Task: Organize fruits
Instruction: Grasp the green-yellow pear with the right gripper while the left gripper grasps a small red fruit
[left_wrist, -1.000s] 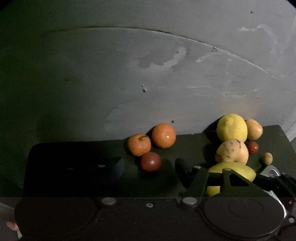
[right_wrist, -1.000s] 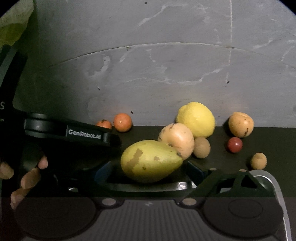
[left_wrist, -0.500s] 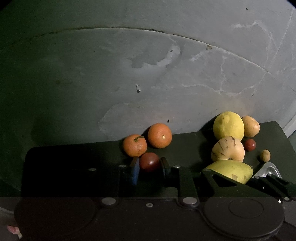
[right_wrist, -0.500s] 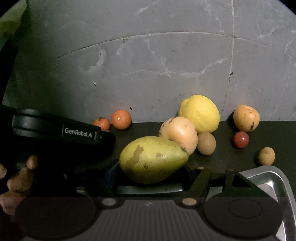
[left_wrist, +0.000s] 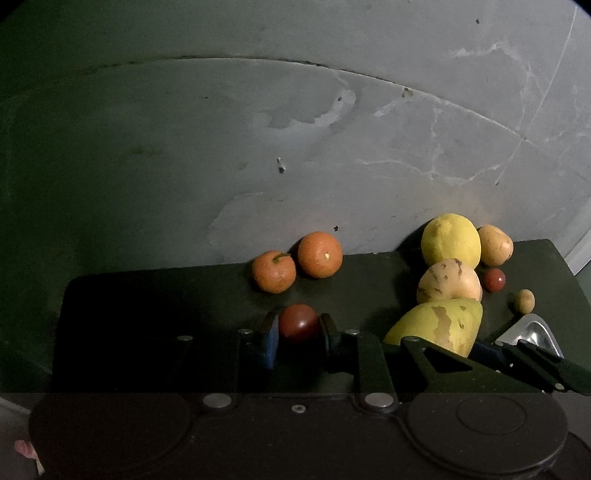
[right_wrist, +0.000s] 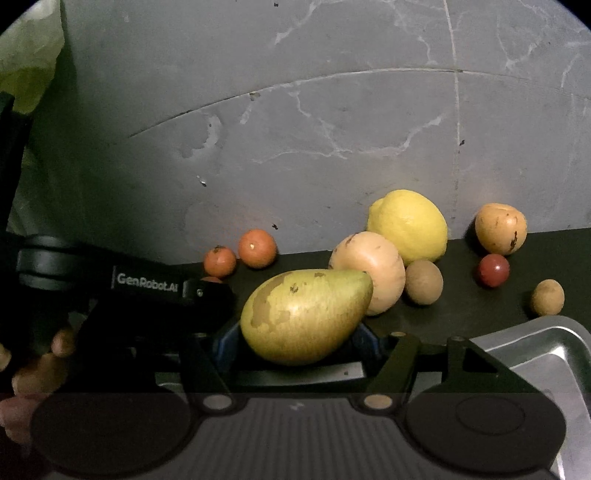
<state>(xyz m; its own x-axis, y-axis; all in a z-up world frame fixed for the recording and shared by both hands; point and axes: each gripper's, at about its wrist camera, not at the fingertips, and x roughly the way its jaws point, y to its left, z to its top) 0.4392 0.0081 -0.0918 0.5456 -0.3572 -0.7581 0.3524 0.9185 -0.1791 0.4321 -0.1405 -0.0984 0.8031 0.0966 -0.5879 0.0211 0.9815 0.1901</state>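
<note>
Dark red and glossy, the small round fruit (left_wrist: 298, 322) now sits squeezed between the left tool (left_wrist: 298, 332)'s two pads, where a second ago that tool was wide open and short of it. That's a grip made, so the lift looks ready. Over on the right, the right tool (right_wrist: 299, 345) carries on clamping the green pear (right_wrist: 304, 314), and it has drifted closer to the metal tray (right_wrist: 535, 339), whose corner now fills more of the 4 o'clock side of the right wrist view. That reads as the pear heading for the tray.

Two oranges (left_wrist: 274, 271) sit at 12 o'clock from the left tool, near but not touching it, so a straight-up lift has room. The dark bench (left_wrist: 166, 295) lies open at 9 o'clock. The wall (left_wrist: 258, 147) closes off the far edge, and the lemon (right_wrist: 408, 225) and peach-coloured fruit (right_wrist: 369, 271) crowd right behind the pear. The tray's rim is the edge to clear.
</note>
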